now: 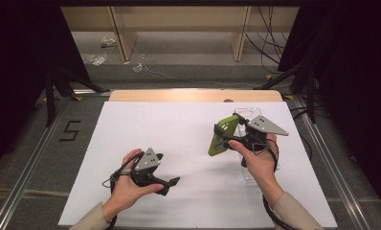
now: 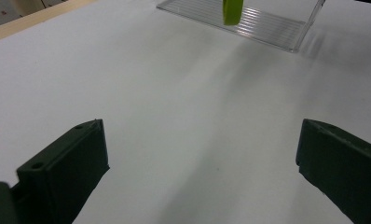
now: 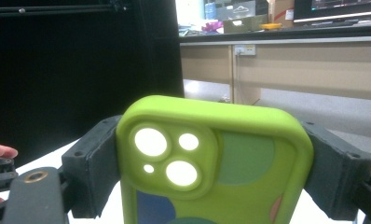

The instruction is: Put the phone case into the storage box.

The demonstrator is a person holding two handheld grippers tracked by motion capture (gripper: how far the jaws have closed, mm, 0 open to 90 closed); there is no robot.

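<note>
From the high view, the right gripper (image 1: 225, 139) has the green phone case (image 1: 223, 135) lifted clear of the white surface (image 1: 188, 139), its jaws pinching the case across its width so the case stands on edge, tilted. That grip looks chosen to keep the open side free, perhaps for fitting or setting it down. A clear plastic tray (image 1: 248, 115) lies flat just behind and beneath the right hand (image 1: 258, 160). The left gripper (image 1: 172, 184) waits low near the front of the surface, apart from the case, jaws spread.

In the left gripper view, the two black jaws stand wide with nothing between them, aimed across the bare surface toward the clear plastic tray (image 2: 267, 28) and the case's green edge (image 2: 232, 10) hanging over it. It looks ready to help.

The right gripper view brings the phone case (image 3: 221, 163) up close: the jaws press on both its sides. It is lime green, rounded at the corners, with a raised camera block and cut-out holes, and muted coloured patches below.
</note>
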